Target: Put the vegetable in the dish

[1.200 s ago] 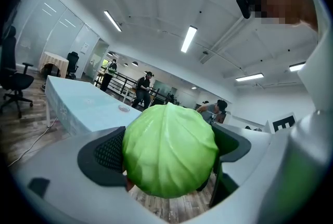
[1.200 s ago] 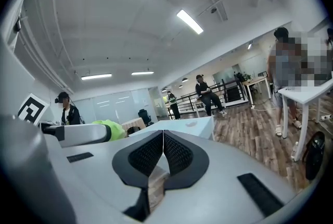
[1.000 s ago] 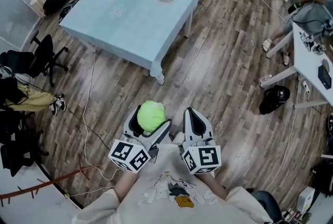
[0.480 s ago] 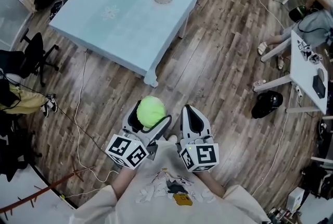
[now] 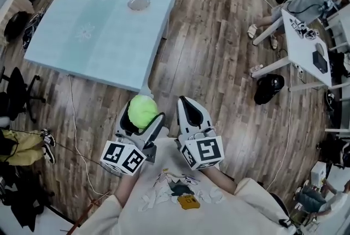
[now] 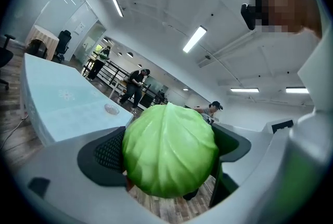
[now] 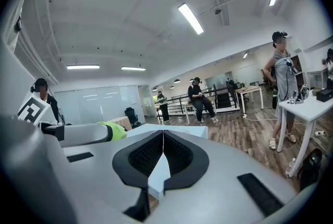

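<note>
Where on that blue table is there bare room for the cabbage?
Nearly everywhere: the table is bare from its near edge up to the dish, and all along the left. Only the dish's spot near the far right corner is taken. The cabbage would likely fit anywhere else.

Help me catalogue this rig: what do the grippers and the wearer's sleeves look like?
Both the left gripper and right gripper are rounded light-grey shells with black textured pads, each carrying a white cube with black square markers. The sleeves are cream.

head view: high, steeply down | gripper views: close behind jaws; level, forward | all share blue table (image 5: 98, 48)
</note>
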Demonstrator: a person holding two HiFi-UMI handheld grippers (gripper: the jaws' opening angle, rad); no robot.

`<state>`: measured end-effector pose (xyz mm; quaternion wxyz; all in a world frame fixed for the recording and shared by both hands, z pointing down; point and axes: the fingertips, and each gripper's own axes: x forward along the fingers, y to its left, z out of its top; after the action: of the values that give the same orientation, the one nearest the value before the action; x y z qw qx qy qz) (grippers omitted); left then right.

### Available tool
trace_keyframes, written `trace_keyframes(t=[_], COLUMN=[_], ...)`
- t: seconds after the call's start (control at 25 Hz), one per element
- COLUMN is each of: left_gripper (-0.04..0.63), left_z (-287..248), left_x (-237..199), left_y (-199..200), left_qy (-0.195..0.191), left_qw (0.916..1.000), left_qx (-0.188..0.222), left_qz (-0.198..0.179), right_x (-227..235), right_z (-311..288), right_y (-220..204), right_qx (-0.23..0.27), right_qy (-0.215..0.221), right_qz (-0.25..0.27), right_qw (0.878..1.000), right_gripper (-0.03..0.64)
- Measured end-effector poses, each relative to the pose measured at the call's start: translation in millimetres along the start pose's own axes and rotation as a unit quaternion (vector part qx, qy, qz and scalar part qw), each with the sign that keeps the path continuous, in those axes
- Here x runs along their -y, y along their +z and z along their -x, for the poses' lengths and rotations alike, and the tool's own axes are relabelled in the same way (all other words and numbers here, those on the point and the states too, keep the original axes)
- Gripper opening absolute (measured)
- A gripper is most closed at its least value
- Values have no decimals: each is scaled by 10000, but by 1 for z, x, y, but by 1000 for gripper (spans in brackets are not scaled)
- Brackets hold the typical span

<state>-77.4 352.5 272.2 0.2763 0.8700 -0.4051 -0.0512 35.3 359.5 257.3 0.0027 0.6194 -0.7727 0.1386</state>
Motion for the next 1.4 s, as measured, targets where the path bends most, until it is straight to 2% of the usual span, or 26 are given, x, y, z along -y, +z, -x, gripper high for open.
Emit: trace_keyframes(t=[0.2,0.52,0.68,0.88,1.04,1.4], left_gripper=[523,523,523,523,522,523], left_z=[-17,-12,-10,-21,-34,-102], left_x=[-42,-108,-128,-134,-138,-132], left_y=[30,52,56,55,56,63], left_qy=[-133,92,151,112,225,505], left_qw=[9999,9999,9998,9997,9995,9983], left_qx=[57,62,33,14,-18,48], left_qz=[-84,-51,142,211,220,293], right_x=[-18,-61,-72,-66,-59,-5], right_z=[-52,-118,-136,-147,-161,-209], right_y=[2,-8,-10,-8,-9,15], right_qx=[21,-54,-208,-229,-283,-286], right_qy=[-81,116,129,97,207,544], right_qz=[-2,3,81,57,27,-24], right_qw=[10000,9999,9997,9997,9994,9981], right_gripper=[23,23,21,22,22,23])
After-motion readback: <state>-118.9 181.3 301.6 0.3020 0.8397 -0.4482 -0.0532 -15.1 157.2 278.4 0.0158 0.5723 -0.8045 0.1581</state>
